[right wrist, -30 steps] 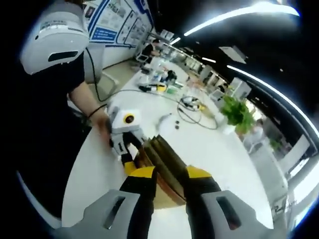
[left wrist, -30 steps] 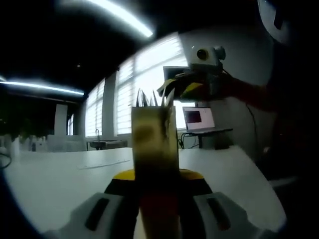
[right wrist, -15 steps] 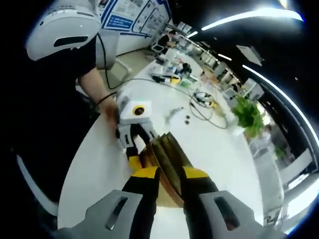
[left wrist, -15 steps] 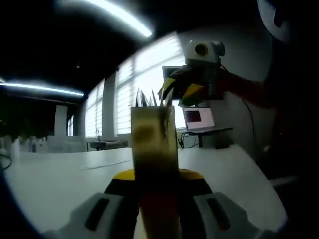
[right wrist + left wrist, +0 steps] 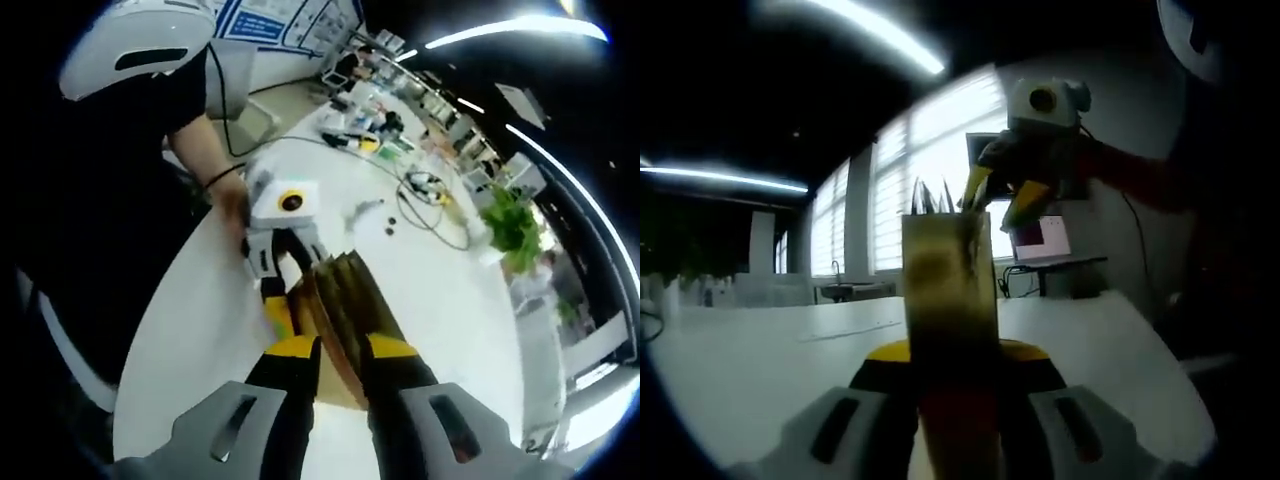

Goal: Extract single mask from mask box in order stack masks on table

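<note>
Right gripper [image 5: 1002, 203] lower (jaws spread) over mask box [image 5: 950, 295].

In the left gripper view the mask box [image 5: 948, 290] stands on the table [image 5: 760, 350] between the left gripper's [image 5: 950, 365] jaws, the right gripper [image 5: 1002, 195] above its far right corner. A laptop [image 5: 1040, 240] sits farther right, windows [image 5: 940, 140] behind. In the right gripper view, cables [image 5: 425, 195] and a plant [image 5: 510, 225] lie far right

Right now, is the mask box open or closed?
Open. Mask edges poke up from the mask box top, and the right gripper reaches there.
</note>
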### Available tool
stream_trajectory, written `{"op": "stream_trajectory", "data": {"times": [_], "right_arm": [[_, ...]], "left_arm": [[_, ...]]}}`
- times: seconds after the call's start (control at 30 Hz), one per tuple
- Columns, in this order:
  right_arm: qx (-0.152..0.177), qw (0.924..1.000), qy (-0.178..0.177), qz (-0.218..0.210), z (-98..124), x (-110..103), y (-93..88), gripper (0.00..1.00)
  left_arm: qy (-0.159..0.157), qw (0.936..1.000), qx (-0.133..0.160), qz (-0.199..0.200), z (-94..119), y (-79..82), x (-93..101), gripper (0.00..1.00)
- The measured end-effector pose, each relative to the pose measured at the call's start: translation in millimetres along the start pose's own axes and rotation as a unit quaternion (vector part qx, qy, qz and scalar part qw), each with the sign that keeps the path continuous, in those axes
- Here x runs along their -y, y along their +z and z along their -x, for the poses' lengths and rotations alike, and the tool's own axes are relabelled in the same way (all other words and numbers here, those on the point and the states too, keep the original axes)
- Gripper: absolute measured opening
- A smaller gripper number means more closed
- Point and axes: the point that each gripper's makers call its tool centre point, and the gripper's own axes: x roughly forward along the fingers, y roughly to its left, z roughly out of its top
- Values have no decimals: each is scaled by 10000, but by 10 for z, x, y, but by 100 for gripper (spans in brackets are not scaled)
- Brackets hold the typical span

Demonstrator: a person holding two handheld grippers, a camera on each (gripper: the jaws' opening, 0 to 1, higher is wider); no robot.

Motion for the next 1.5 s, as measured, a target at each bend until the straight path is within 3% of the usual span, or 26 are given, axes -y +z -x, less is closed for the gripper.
{"op": "stream_trajectory", "data": {"times": [0.57, 0.8, 1.0, 1.5], "right_arm": [[-461, 9984, 257, 203, -9, 99, -2, 8], [-758, 9945, 407, 602, -35, 82, -30, 6], [-824, 9931, 479, 683, -45, 93, -12, 4], [-1152, 9839, 1127, 769, -134, 73, -28, 4]], "left_arm": [[5, 10000, 0, -9, 5, -10, -6, 31], [-1, 10000, 1, -9, 4, -8, 1, 31], [-3, 10000, 1, -8, 4, -7, 5, 31], [7, 10000, -3, -18, 8, -10, -1, 32]]}}
